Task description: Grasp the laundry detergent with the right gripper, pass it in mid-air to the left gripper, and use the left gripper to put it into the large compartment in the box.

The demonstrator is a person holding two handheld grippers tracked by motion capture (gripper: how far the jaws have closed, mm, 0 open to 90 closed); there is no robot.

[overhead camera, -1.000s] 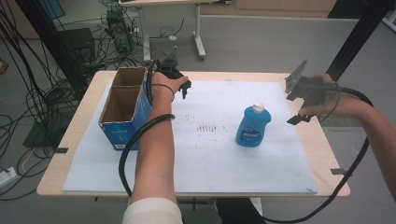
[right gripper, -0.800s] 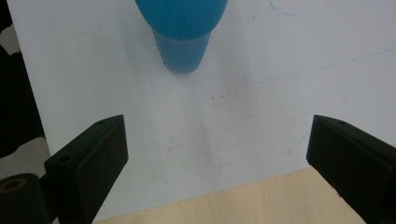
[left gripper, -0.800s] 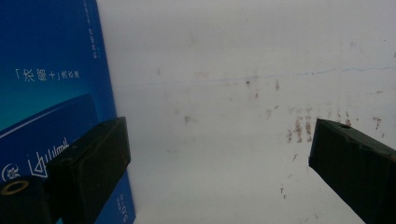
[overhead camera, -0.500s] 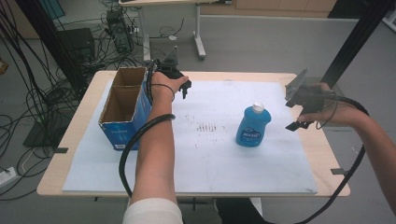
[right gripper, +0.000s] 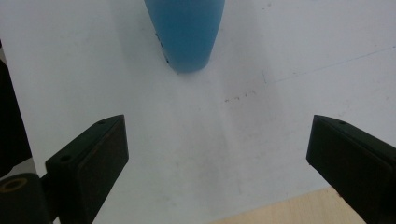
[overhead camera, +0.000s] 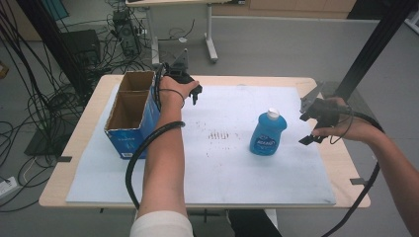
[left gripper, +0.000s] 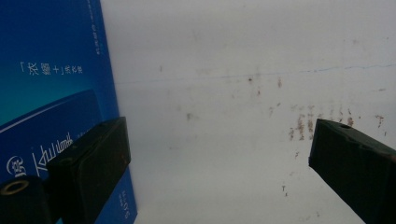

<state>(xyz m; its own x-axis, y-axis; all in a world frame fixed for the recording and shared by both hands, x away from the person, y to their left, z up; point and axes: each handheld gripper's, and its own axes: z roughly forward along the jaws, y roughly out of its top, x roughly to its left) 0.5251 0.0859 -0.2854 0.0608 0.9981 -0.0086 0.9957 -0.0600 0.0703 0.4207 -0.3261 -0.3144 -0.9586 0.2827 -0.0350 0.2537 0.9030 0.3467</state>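
Blue soap bottle (overhead camera: 267,133) stands upright on the white sheet (overhead camera: 222,173) covering the table (overhead camera: 84,163), right of centre, in the high view; the right tool (overhead camera: 310,123) hangs just beside it, the left tool (overhead camera: 190,91) by the cardboard box (overhead camera: 131,113). Tall and narrow, the bottle could tip if one jaw strikes it first.

Left gripper view: the left tool (left gripper: 219,158) is wide and empty, with the box's printed blue wall (left gripper: 51,93) against one jaw, a closeness the high view hides.

Right gripper view: the right tool (right gripper: 217,158) is wide too; the bottle (right gripper: 185,32) sits ahead, off-centre, so closing now could clip it.
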